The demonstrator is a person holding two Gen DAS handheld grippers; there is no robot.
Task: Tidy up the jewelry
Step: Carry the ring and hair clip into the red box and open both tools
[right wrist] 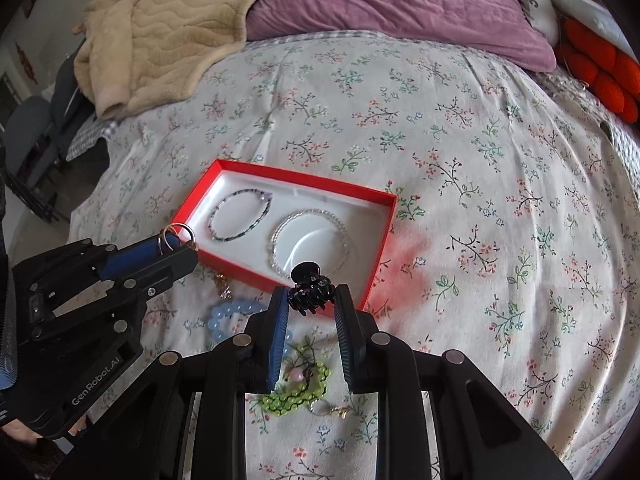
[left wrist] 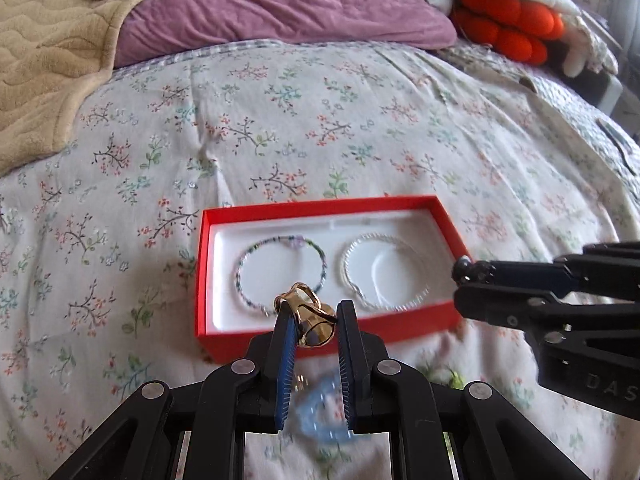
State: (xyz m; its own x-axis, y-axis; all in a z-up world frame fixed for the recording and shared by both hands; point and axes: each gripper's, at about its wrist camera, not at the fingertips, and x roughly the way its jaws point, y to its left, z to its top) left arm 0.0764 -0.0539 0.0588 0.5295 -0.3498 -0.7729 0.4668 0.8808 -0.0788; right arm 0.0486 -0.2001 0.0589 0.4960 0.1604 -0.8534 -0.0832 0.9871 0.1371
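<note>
We hold gold rings point(left wrist: 310, 314) clamped in the left gripper point(left wrist: 313, 320) and a black hair claw point(right wrist: 310, 289) clamped in the right gripper point(right wrist: 311, 300). Just ahead sits the red box point(right wrist: 376, 248), two bracelets inside. Step: carry-in. Next we lower each over the white liner and release.

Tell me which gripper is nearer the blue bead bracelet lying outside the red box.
Left. The left gripper hangs just above the blue bead bracelet; the right gripper sits farther along, beside it.
</note>
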